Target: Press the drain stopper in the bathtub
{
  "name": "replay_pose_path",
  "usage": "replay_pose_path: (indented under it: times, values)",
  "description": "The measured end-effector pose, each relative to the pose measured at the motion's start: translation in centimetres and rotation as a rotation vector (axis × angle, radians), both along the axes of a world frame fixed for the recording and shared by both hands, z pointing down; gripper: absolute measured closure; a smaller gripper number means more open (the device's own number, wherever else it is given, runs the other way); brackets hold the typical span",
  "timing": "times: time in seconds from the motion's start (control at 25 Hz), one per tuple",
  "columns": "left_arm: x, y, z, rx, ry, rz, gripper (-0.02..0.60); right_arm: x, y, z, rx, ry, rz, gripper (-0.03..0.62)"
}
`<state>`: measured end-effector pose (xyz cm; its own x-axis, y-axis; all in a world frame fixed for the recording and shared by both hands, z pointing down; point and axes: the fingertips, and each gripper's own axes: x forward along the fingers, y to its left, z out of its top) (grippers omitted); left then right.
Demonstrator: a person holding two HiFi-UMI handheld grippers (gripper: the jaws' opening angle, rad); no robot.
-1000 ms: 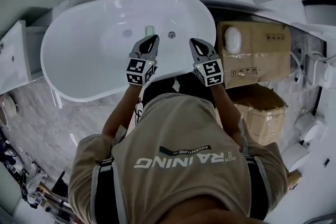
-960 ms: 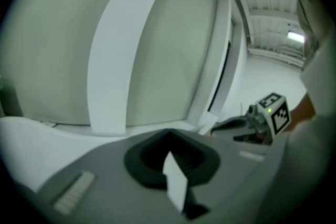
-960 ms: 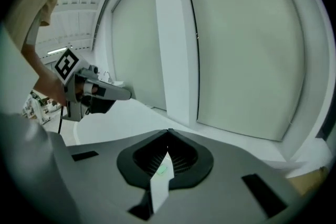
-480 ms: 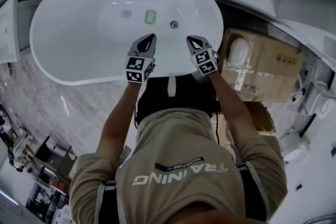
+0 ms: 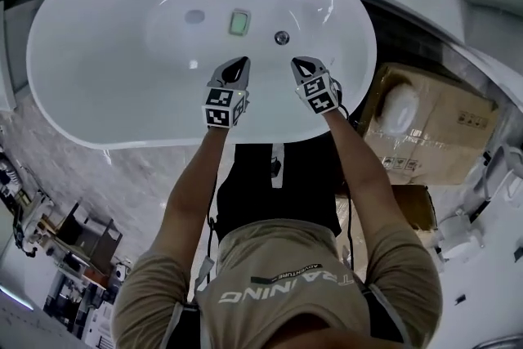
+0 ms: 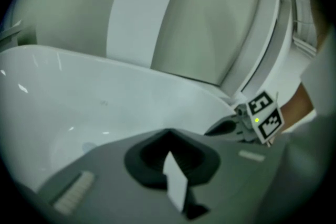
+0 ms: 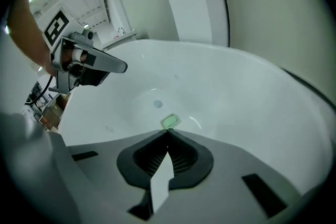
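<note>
The white oval bathtub (image 5: 90, 106) fills the upper half of the head view. On its floor lie a green square pad (image 5: 239, 22), a round grey drain (image 5: 194, 15) to the pad's left, and a chrome round fitting (image 5: 282, 37) to its right. My left gripper (image 5: 239, 64) and right gripper (image 5: 300, 64) hover side by side over the tub's near half, both shut and holding nothing. In the right gripper view the green pad (image 7: 169, 121) sits just beyond the jaw tips, with the grey drain (image 7: 157, 104) farther on and the left gripper (image 7: 94, 63) at the left.
Cardboard boxes (image 5: 445, 131) stand right of the tub, with a white round object (image 5: 402, 110) on top. Marbled floor (image 5: 98, 192) lies to the left, with clutter at the lower left. A white curved fixture (image 6: 220, 23) rises behind the tub rim (image 6: 105, 68).
The view has shifted forward over the tub, so the tub looks larger and more centred. Both grippers have moved from above the near rim to over the tub's inside, staying shut.
</note>
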<state>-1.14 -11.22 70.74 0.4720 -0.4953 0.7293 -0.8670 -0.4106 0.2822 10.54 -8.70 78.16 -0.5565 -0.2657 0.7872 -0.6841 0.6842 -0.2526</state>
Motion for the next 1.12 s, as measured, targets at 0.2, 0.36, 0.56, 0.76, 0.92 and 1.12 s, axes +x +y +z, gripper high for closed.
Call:
replay_pose_path:
  times: [0.2,0.36,0.56,0.76,0.92,1.12]
  values:
    - [-0.2,-0.7,8.6,-0.052,0.001,-0.009,0.58,-1.2,1.3,8.2,-0.079,0.01,0.04,0.585]
    - [0.8,-1.2,14.0,-0.056,0.018,0.028,0.58,-1.4,0.4,14.8,-0.134,0.059,0.06,0.585]
    - [0.5,-1.1,20.4,-0.1,0.012,0.031,0.58,-2.1,-0.9,21.8,-0.176,0.11,0.053,0.585]
    - [0.6,-1.6,25.6,-0.112,0.008,0.053,0.58,-2.6,-2.0,28.0,-0.178,0.158,-0.002,0.585]
    - [0.8,-1.6,28.6,-0.133,0.011,0.06,0.58,-2.7,-2.4,31.1,-0.195,0.18,-0.013,0.585]
    - [1.3,-1.8,30.8,-0.154,0.014,0.042,0.58,-2.6,-3.4,33.6,-0.218,0.231,-0.048,0.585]
